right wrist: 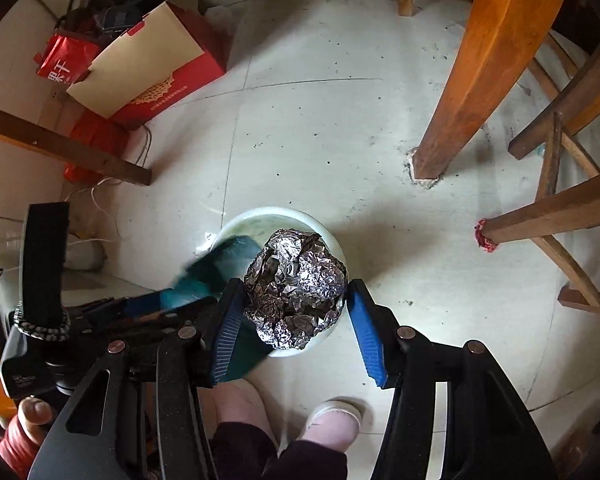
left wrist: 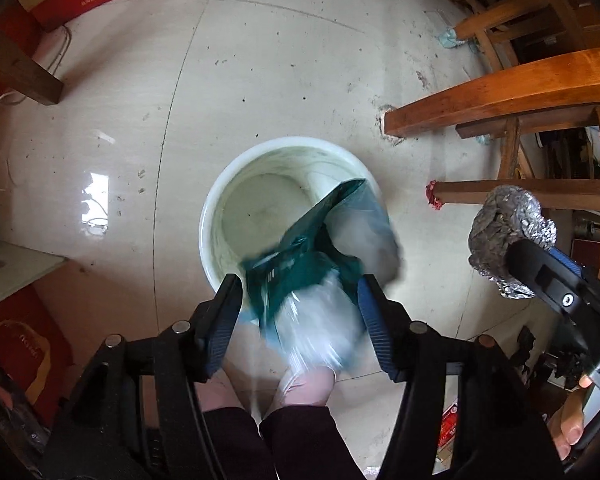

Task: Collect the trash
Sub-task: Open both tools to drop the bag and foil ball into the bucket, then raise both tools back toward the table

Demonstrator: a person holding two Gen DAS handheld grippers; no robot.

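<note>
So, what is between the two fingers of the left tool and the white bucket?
In the left wrist view, a blurred green and clear wrapper hangs between the fingers, over the bucket rim.

Both wrist views face down, sharing white bucket (left wrist: 220, 208) (right wrist: 236, 220)

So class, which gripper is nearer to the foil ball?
Right. The right gripper has the foil ball between its jaws; the left gripper is off to the side, over the bucket with the green bag.
</note>
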